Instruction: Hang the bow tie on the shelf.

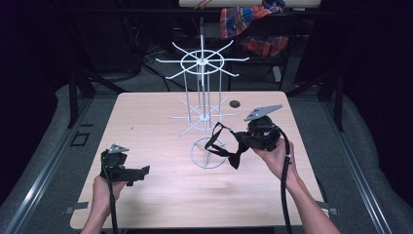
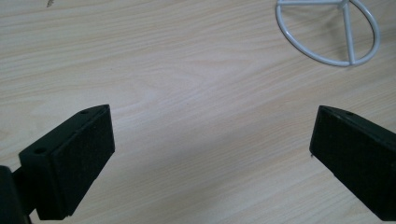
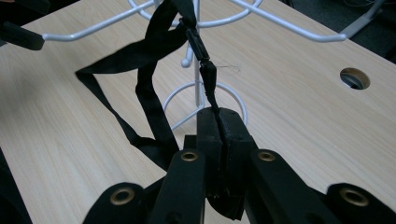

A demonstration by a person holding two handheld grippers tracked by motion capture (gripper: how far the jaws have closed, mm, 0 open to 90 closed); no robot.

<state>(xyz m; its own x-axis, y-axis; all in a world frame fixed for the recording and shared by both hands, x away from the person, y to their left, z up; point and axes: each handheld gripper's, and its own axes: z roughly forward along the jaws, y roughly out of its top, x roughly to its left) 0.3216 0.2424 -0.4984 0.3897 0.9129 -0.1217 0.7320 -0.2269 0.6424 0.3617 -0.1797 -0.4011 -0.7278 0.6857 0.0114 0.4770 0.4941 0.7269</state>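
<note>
While the right gripper carries the black strap, the scene reads view by view as follows.

High view, rack: the white wire rack (image 1: 202, 109) stands at the table's (image 1: 146, 195) middle, its ring base at about 6 o'clock of its pole.
High view, right gripper: the right gripper (image 1: 243, 141) sits at 3 o'clock of the ring base, with the black strap (image 1: 226, 146) dangling from it over the base's right edge.
High view, left gripper: the left gripper (image 1: 139, 171) rests low at about 8 o'clock of the rack, well apart from it.
Left gripper view, jaws: spread wide, nothing between them, bare wood below; the ring base (image 2: 327, 32) lies at 1 o'clock.
Right gripper view, jaws: pressed together on the strap's (image 3: 154, 93) thin end, which rises at 12 o'clock towards a small clasp (image 3: 198, 46).
Right gripper view, strap: its loops hang at 10 o'clock, in front of the rack's arms (image 3: 280, 23).
Step in hand: probably hanging the strap on a rack arm.
Doing it well: keep the pinch firm, lift a loop clear above one arm's tip, slide it along, and open only once the arm takes the weight; the free gripper could steady the rack.
</note>
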